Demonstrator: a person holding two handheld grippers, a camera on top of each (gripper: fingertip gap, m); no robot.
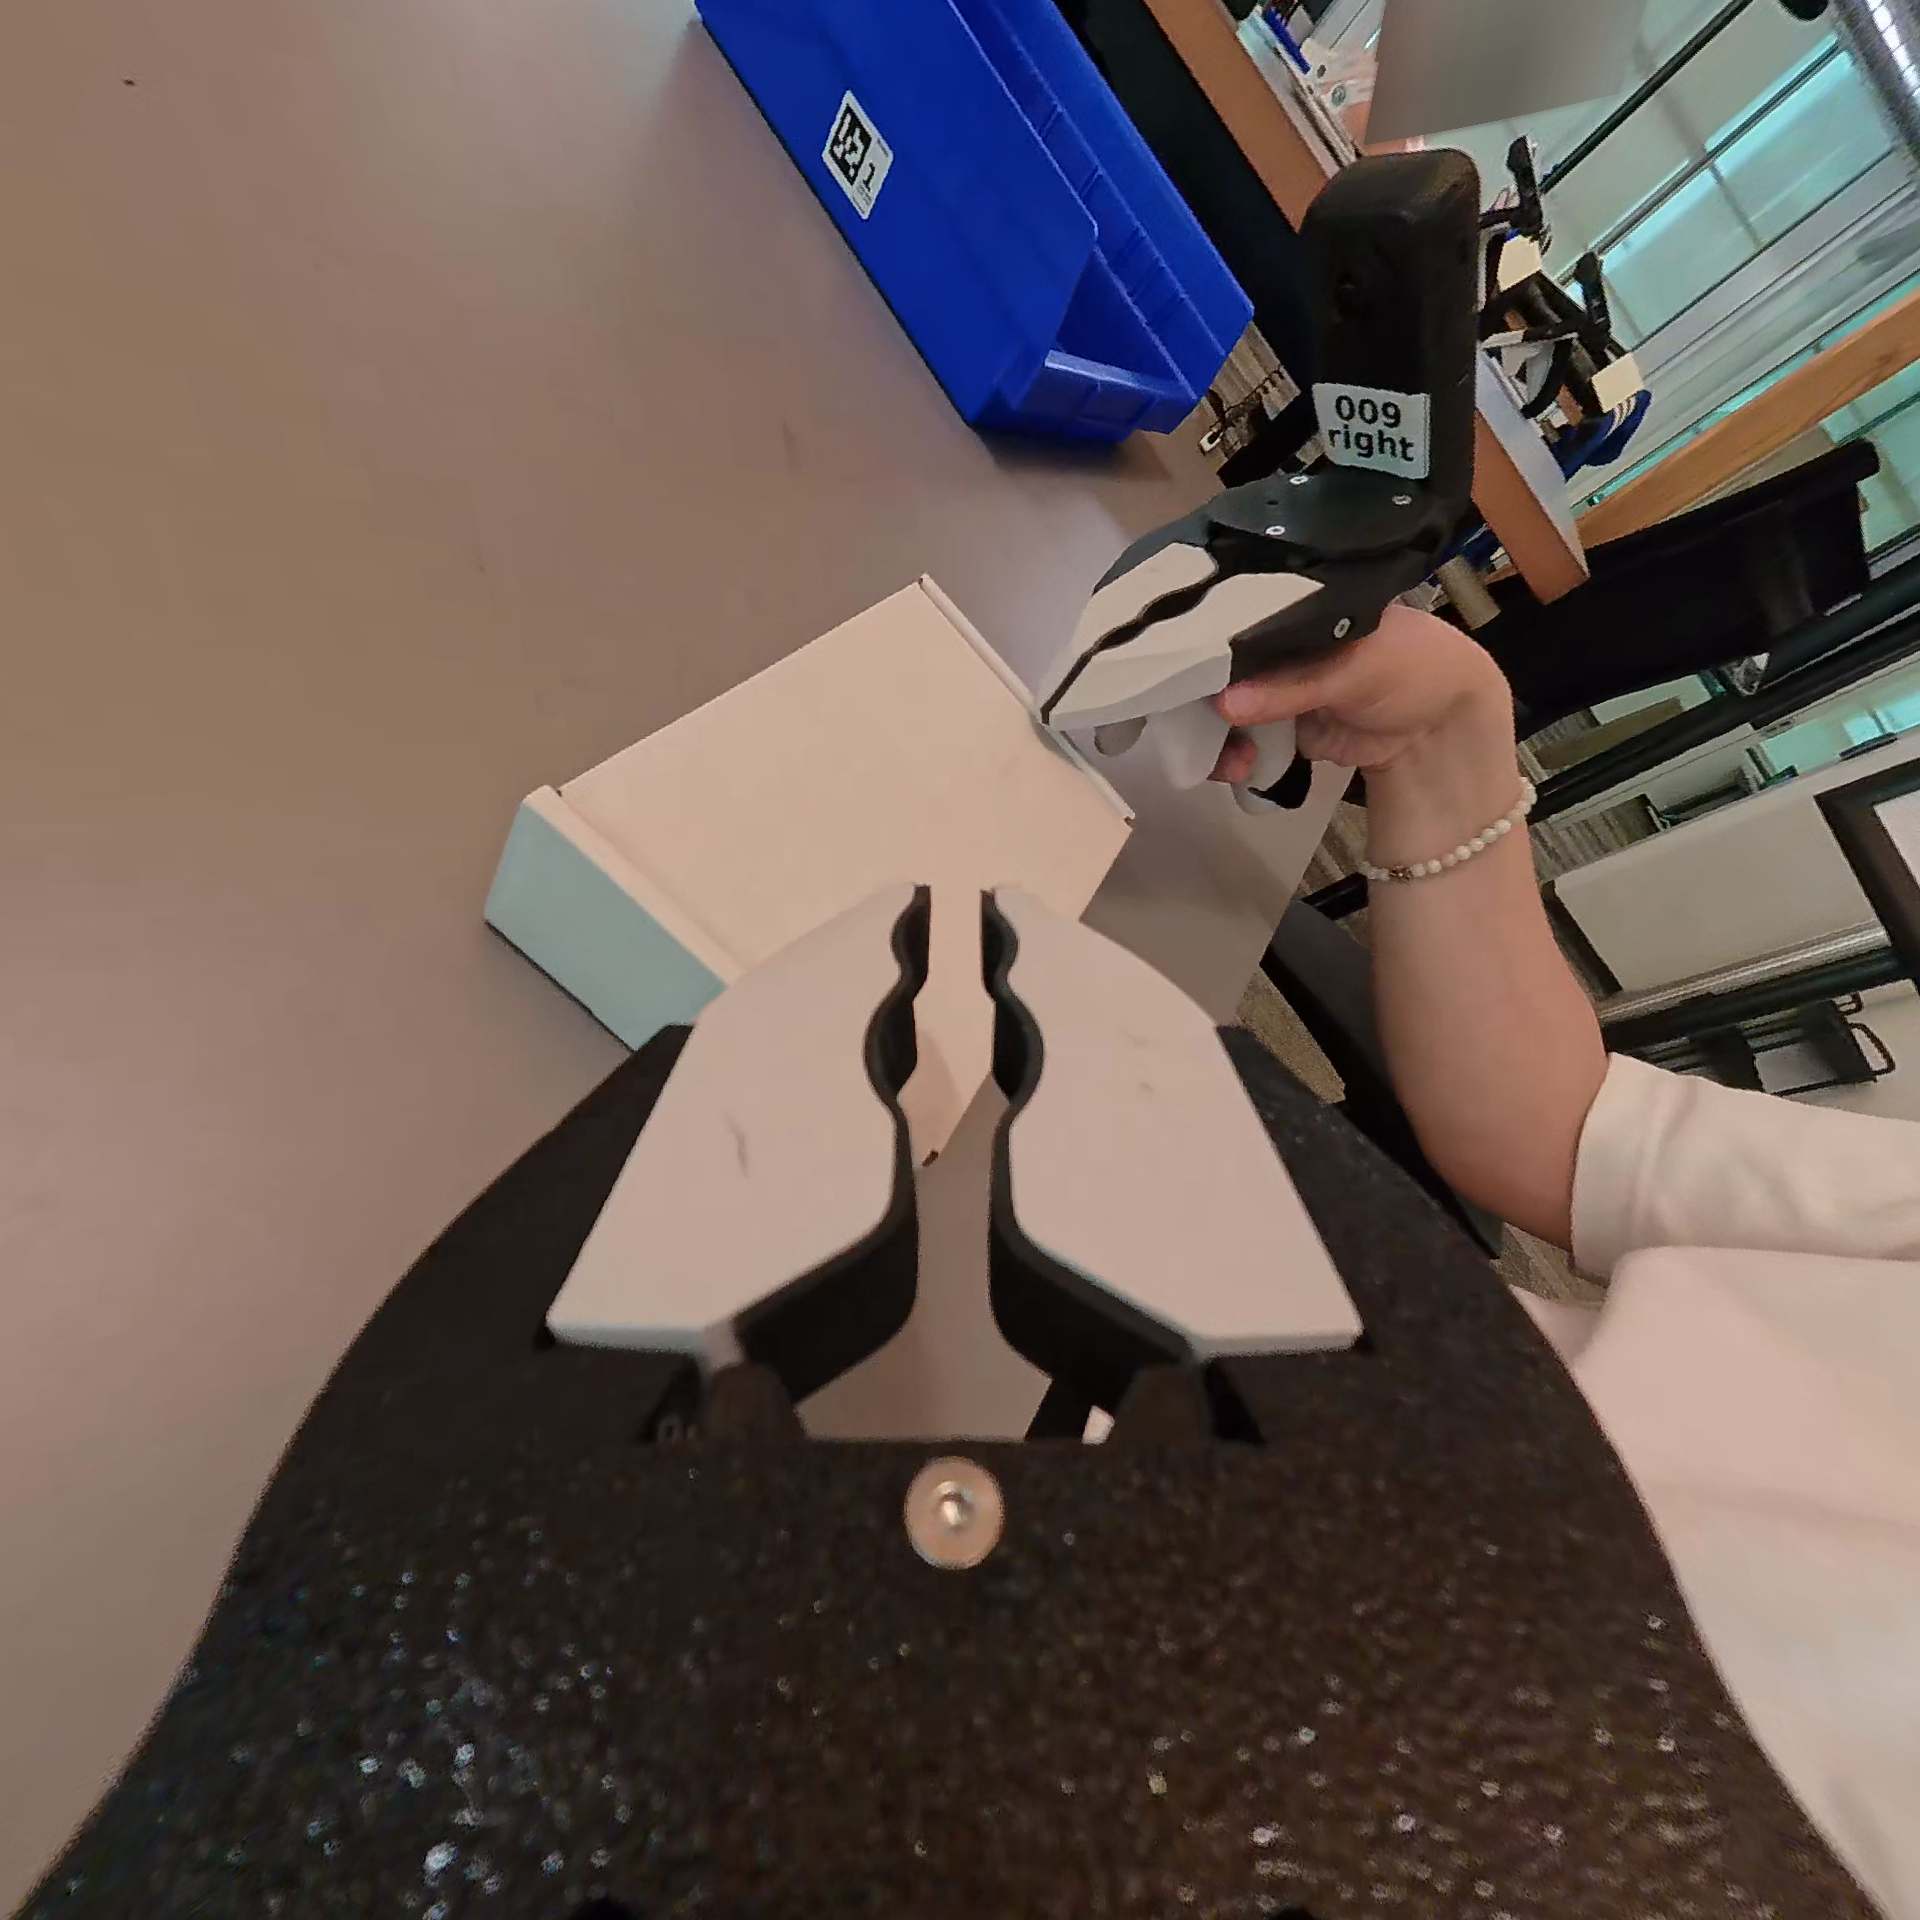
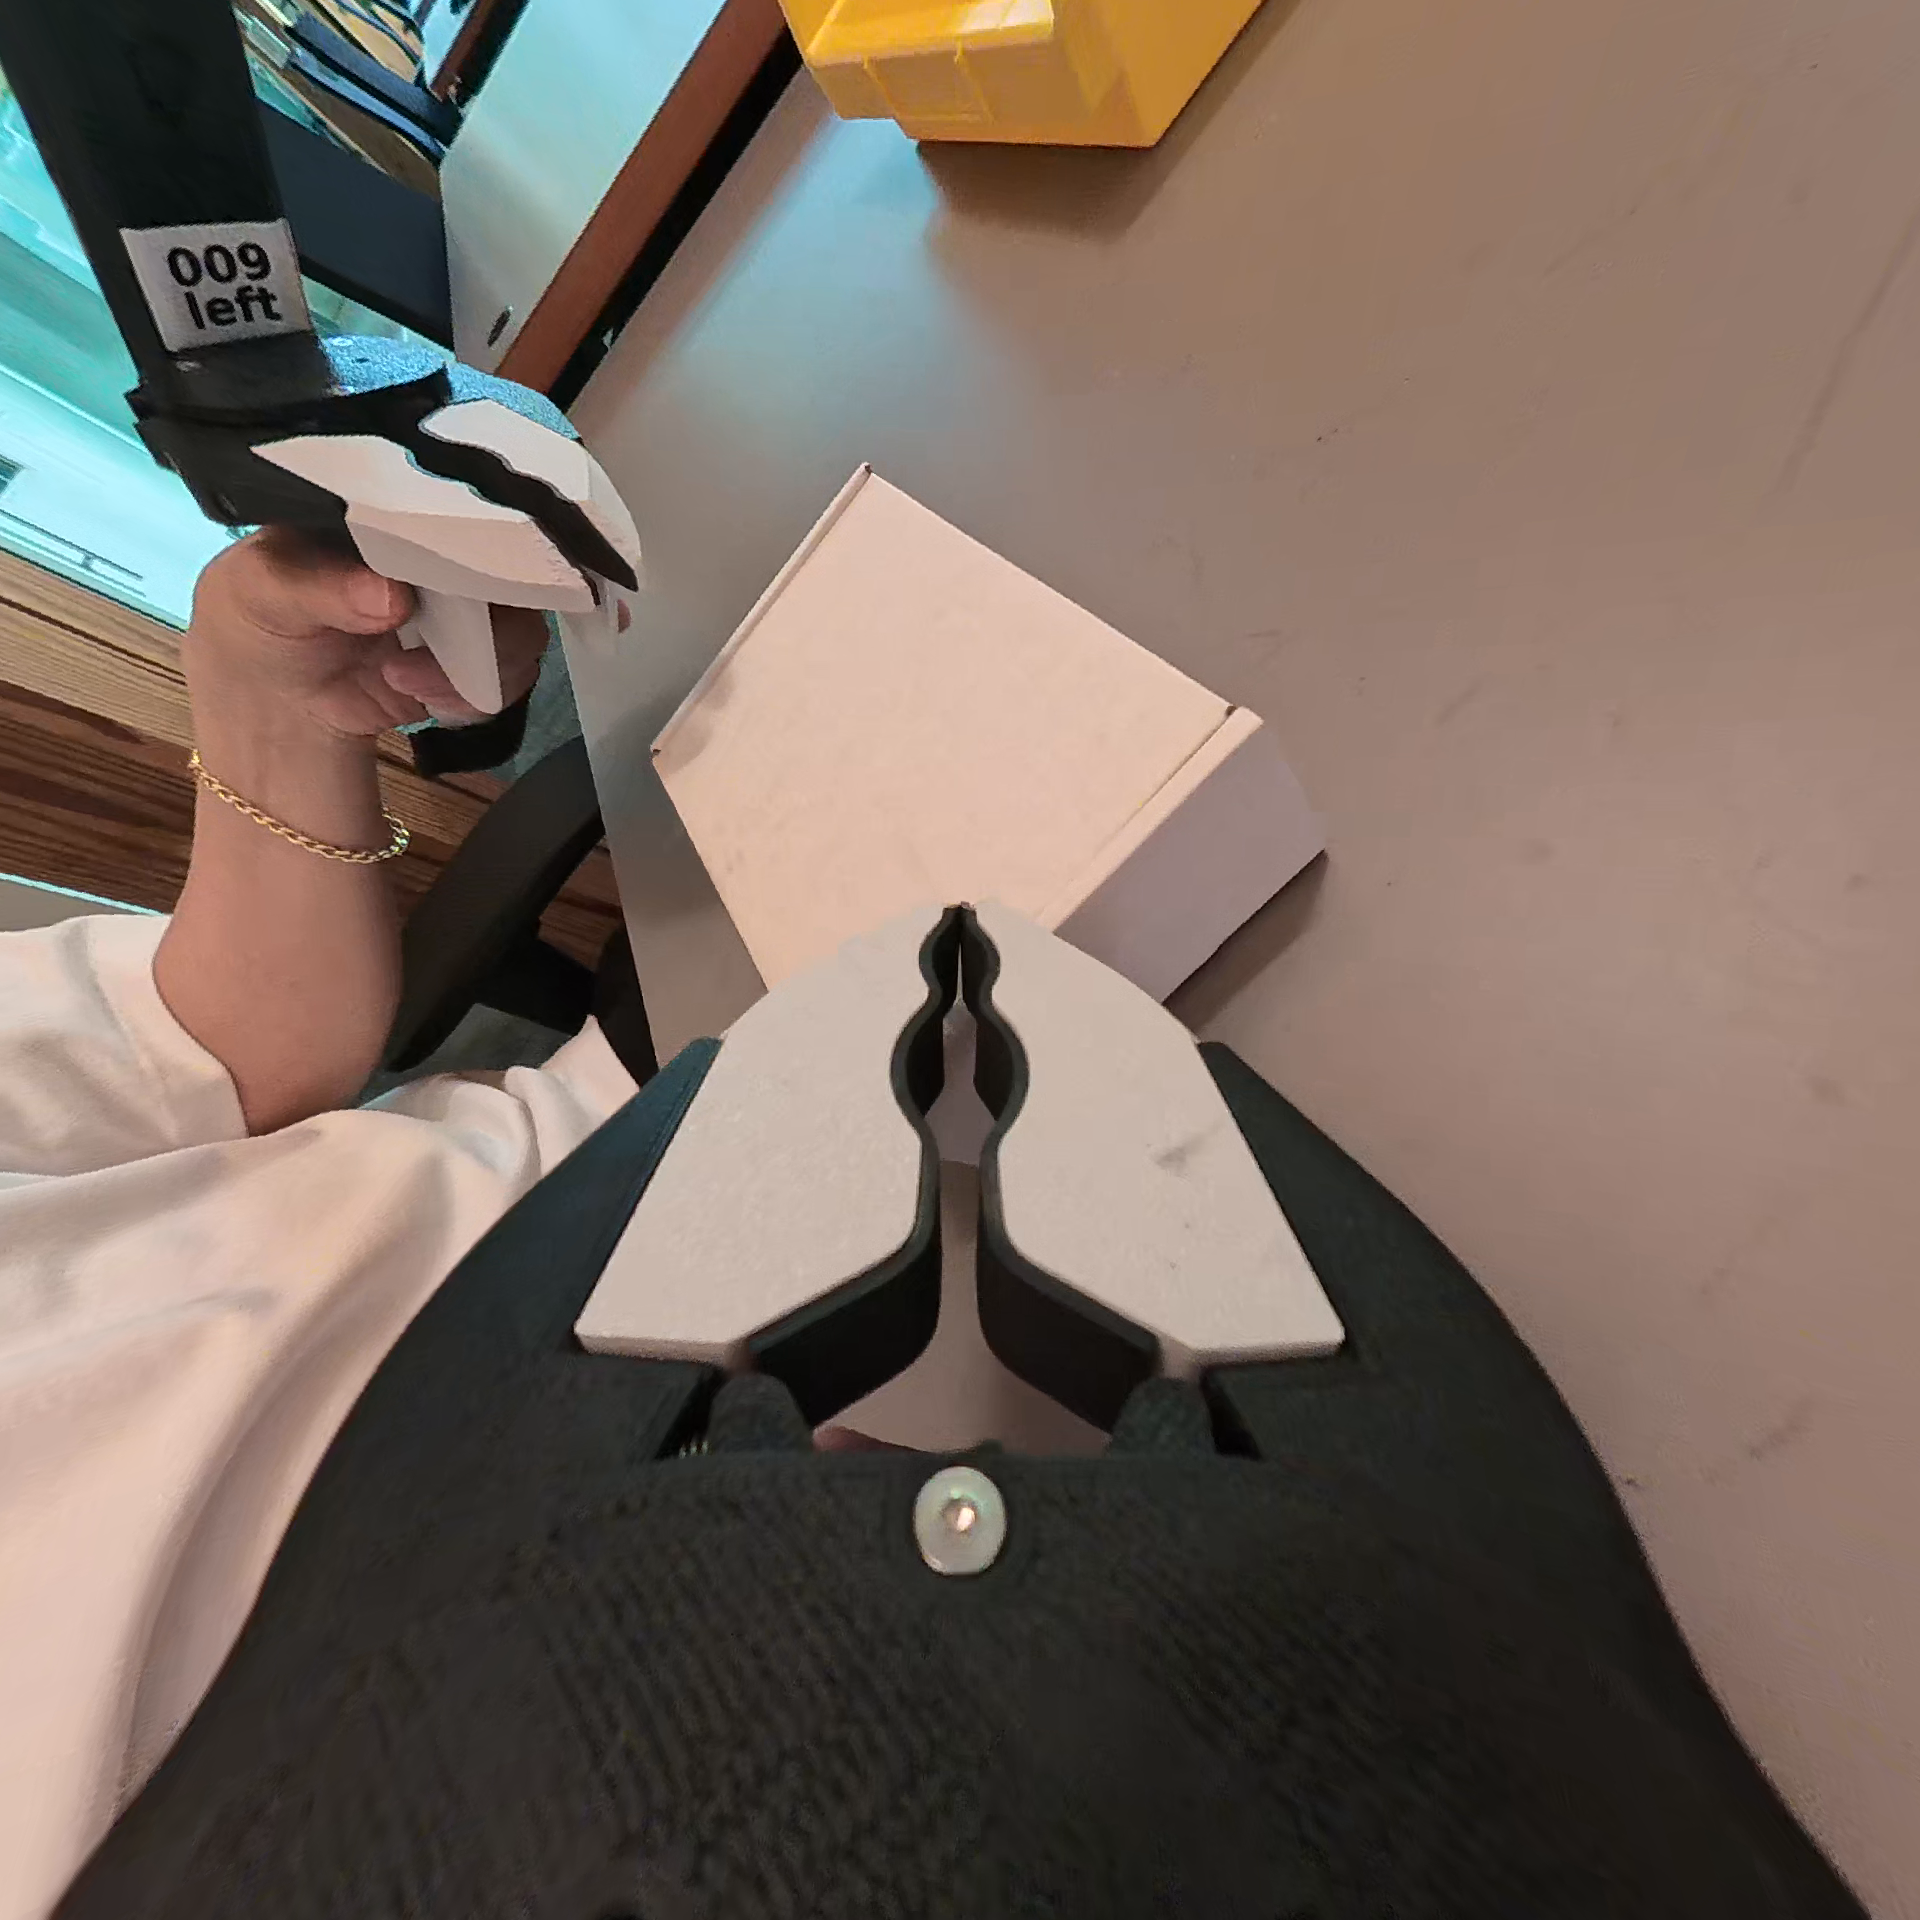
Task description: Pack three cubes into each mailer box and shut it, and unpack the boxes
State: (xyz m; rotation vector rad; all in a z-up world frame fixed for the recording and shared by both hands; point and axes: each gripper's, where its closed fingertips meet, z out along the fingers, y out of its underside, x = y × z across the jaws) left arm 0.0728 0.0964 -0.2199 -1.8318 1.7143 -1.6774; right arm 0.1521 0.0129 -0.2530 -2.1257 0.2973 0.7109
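A white mailer box lies closed on the grey table, near its front edge; it also shows in the right wrist view. No cubes are in view. My left gripper hovers over the box's near side, empty, with only a narrow gap between its tips. In the right wrist view it hangs left of the box, by the table edge. My right gripper is shut and empty over the box's near edge. In the left wrist view it is at the box's far right corner.
A blue bin with a marker tag stands at the back of the table. A yellow bin stands at the far side in the right wrist view. The table edge runs close to the box. Chairs and other desks stand beyond it. Some 12 cm of space lies between my two pairs of fingers.
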